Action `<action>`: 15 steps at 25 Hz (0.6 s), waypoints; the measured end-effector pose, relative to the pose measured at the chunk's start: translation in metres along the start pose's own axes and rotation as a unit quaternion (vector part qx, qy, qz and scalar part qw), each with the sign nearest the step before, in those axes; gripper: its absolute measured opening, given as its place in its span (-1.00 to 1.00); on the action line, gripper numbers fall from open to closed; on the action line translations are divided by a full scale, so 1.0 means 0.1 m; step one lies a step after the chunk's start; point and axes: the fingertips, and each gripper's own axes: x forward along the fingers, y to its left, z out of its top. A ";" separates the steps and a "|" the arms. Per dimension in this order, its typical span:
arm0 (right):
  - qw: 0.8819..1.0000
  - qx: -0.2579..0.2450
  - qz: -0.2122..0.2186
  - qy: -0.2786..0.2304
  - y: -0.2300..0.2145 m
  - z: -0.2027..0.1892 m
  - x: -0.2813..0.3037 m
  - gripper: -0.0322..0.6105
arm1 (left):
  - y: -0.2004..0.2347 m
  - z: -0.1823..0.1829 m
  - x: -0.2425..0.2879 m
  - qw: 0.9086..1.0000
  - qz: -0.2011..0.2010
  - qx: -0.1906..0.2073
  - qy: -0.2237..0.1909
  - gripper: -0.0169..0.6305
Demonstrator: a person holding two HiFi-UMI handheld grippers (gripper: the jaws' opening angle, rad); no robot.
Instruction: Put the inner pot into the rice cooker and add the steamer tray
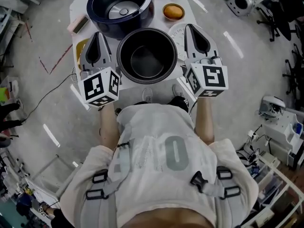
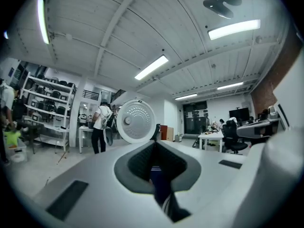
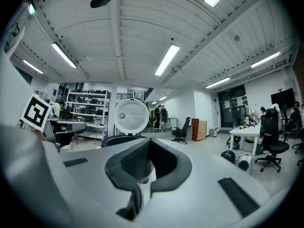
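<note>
Near front edge of table [image 1: 77, 6], black pot [image 1: 147, 56], empty, not yet in cooker [image 1: 118, 6] just behind, lid [image 2: 135, 121] raised. Flanked just beside rim by left gripper [image 1: 98, 35] and right gripper [image 1: 190, 28], both level, jaws of each closed, nothing seen held. White tray [image 1: 175, 34] partly under right gripper. Likely risks: no hold on thin rim with jaws shut; shoving pot off edge by a sideways bump; clipping tray while swinging in

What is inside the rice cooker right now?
Inside the rice cooker only its bare grey heating plate with a central knob shows. The inner pot is outside it, nearer the person. The cooker's near inner wall is hidden by its own rim.
</note>
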 end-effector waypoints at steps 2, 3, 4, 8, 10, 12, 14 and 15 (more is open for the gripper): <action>1.000 -0.010 0.016 0.002 -0.07 0.01 0.06 -0.87 | 0.00 0.00 -0.01 1.000 0.027 -0.001 0.004 -0.88; 1.000 -0.014 0.022 0.004 -0.11 0.00 0.07 -0.87 | -0.01 0.00 -0.01 0.999 0.036 -0.004 0.004 -0.88; 0.999 -0.015 0.029 0.005 -0.14 0.00 0.08 -0.87 | -0.02 0.01 -0.03 0.999 0.046 -0.008 0.002 -0.88; 0.998 -0.005 0.064 -0.003 -0.22 0.02 0.14 -0.87 | -0.08 0.07 -0.09 0.996 0.083 -0.013 -0.010 -0.88; 0.997 0.003 0.078 -0.007 -0.28 0.04 0.17 -0.87 | -0.16 0.09 -0.11 0.996 0.092 -0.008 -0.014 -0.88; 0.996 0.006 0.091 -0.008 -0.31 0.03 0.19 -0.87 | -0.24 0.11 -0.15 0.995 0.098 -0.006 -0.020 -0.88; 0.995 0.004 0.101 -0.008 -0.33 0.03 0.22 -0.87 | -0.28 0.13 -0.18 0.994 0.105 -0.004 -0.024 -0.88; 0.994 0.003 0.107 -0.009 -0.32 0.04 0.24 -0.87 | -0.28 0.15 -0.19 0.994 0.109 -0.002 -0.027 -0.88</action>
